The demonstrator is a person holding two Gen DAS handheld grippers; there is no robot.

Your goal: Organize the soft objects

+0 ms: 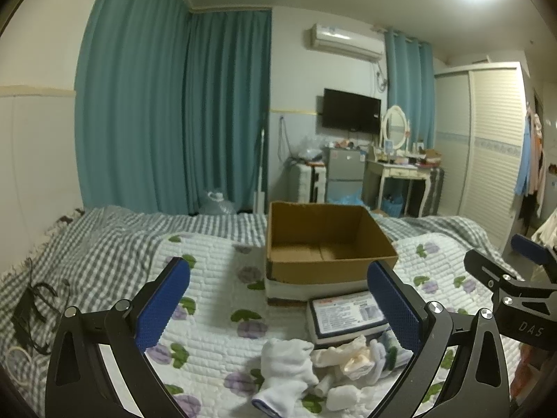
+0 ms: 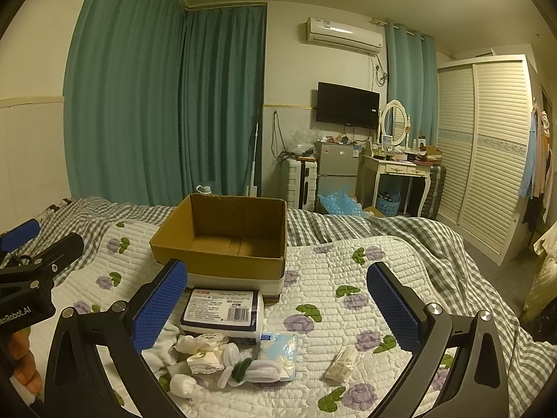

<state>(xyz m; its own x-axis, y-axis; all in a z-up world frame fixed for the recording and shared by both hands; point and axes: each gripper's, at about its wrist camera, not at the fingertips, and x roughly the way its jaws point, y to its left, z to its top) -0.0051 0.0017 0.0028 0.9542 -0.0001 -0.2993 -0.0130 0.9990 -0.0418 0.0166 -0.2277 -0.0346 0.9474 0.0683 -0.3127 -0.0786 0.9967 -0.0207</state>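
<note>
An open, empty cardboard box [image 1: 327,244] stands on the quilted bed; it also shows in the right wrist view [image 2: 222,240]. In front of it lies a wrapped pack with a white label [image 1: 348,315] [image 2: 222,313]. A pile of soft things lies nearer: white socks [image 1: 285,369], cream lace cloth [image 1: 351,358] [image 2: 202,351], white fuzzy rings [image 2: 250,371], a light blue packet [image 2: 282,351] and a small cream packet [image 2: 343,360]. My left gripper [image 1: 278,299] is open above the pile. My right gripper [image 2: 278,303] is open above the pile too.
The bed has a flowered white quilt [image 2: 348,278] over a grey checked blanket [image 1: 87,244]. Black cables [image 1: 31,310] lie at the bed's left edge. Beyond the bed stand a suitcase, a small fridge [image 2: 336,167], a dressing table and a wardrobe [image 2: 487,146].
</note>
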